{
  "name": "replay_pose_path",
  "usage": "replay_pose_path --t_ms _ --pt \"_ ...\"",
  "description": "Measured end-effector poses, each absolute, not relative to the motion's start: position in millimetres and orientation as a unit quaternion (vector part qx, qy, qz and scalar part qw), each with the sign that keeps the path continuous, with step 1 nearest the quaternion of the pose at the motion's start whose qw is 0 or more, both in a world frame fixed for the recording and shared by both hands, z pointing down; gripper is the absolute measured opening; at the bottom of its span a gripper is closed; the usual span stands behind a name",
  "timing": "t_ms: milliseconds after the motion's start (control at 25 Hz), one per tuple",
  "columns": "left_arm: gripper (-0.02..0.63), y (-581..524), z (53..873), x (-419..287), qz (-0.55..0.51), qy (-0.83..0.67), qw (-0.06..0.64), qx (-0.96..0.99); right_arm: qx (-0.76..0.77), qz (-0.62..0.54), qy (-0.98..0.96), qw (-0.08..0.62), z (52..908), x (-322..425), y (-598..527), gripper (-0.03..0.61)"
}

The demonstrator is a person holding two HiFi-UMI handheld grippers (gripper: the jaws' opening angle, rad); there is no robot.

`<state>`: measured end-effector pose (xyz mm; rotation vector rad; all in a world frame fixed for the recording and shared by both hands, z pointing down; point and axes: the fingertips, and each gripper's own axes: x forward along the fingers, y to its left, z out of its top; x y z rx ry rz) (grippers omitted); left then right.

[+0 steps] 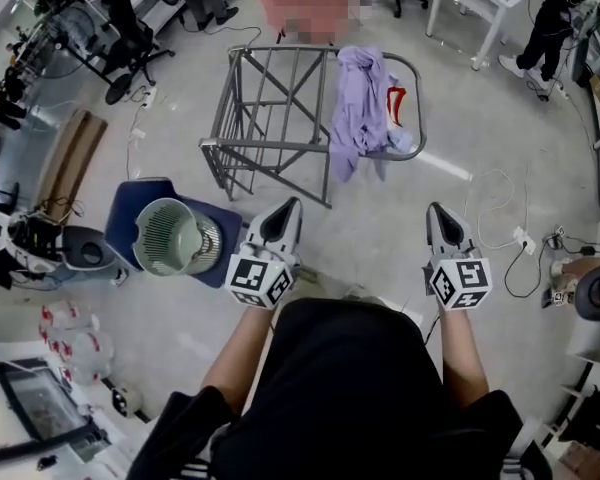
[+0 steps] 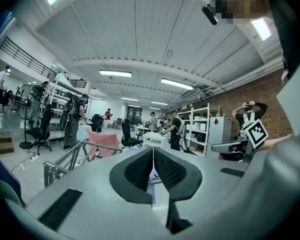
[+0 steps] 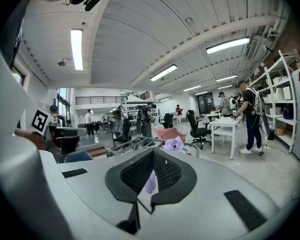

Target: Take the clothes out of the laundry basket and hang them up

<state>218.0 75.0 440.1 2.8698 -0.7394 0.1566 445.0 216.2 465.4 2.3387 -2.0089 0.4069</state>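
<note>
I'm holding the left gripper (image 1: 288, 210) and right gripper (image 1: 439, 214) empty, jaws pressed together. The purple shirt (image 1: 358, 108) is hanging on the rack (image 1: 270, 148). I'm aiming to spread the jaws before reaching into the laundry basket (image 1: 152, 230).

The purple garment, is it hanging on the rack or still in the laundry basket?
Hanging: the purple garment drapes over the metal rack's top rail, apart from the laundry basket.
</note>
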Motion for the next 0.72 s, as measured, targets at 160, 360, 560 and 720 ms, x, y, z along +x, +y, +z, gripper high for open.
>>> replay_pose_path --t_ms 160,360,560,720 --pt "0.009 80.1 439.3 226.7 0.043 -0.244 0.088 0.965 0.750 0.126 -0.649 0.011 461.0 440.5 216.2 -0.002" --pt "0.009 82.1 442.8 230.1 0.044 -0.247 0.105 0.962 0.754 0.110 -0.648 0.021 452.5 437.2 221.4 -0.002" --pt "0.009 82.3 444.7 227.0 0.047 -0.246 0.103 0.963 0.755 0.104 -0.646 0.024 447.2 433.2 224.0 -0.002" --pt "0.008 80.5 450.8 218.5 0.052 -0.253 0.109 0.960 0.754 0.099 -0.648 0.022 443.6 428.0 222.5 -0.002"
